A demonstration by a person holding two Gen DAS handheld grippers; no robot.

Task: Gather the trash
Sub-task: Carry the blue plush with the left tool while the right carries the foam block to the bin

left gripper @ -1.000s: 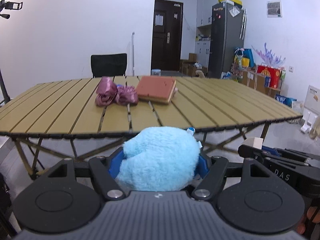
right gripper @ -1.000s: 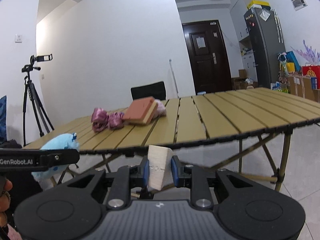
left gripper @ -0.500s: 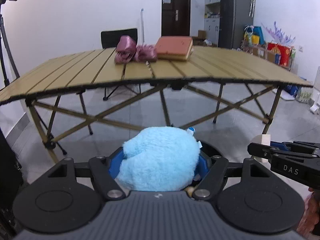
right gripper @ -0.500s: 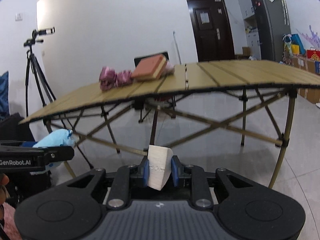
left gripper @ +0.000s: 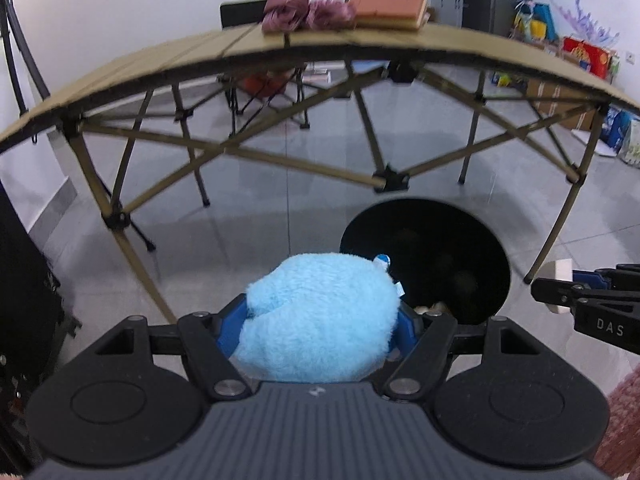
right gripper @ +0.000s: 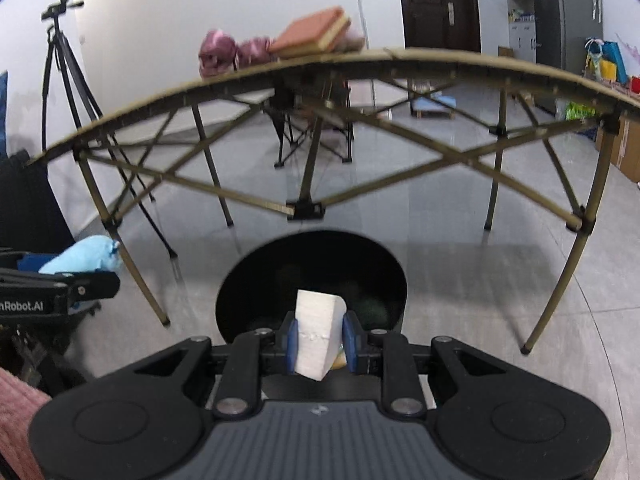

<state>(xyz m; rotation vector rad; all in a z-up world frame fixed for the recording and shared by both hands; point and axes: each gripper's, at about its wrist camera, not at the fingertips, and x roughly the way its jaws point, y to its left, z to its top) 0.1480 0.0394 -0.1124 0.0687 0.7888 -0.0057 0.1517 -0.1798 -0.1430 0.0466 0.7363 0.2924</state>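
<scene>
My left gripper [left gripper: 316, 320] is shut on a fluffy light-blue plush [left gripper: 320, 316], held above the floor just left of a round black bin [left gripper: 432, 256]. My right gripper [right gripper: 319, 340] is shut on a white foam wedge [right gripper: 316, 336], held over the near rim of the same bin [right gripper: 312, 280]. The bin is dark inside, with some bits at the bottom. In the right wrist view the left gripper and plush [right gripper: 80, 258] show at the far left. In the left wrist view the right gripper and wedge [left gripper: 560, 276] show at the far right.
A folding slatted table [left gripper: 160, 64] stands above and behind the bin, its crossed legs [right gripper: 304, 208] close by. On it lie a pink ribbon bundle [left gripper: 304, 12] and an orange sponge block [left gripper: 388, 6]. A tripod [right gripper: 64, 80] stands left; boxes and bags line the right wall.
Both grippers have dropped from table height to below the tabletop and tilted down. The black bin on the floor has come into view under them. Both still hold their objects.
</scene>
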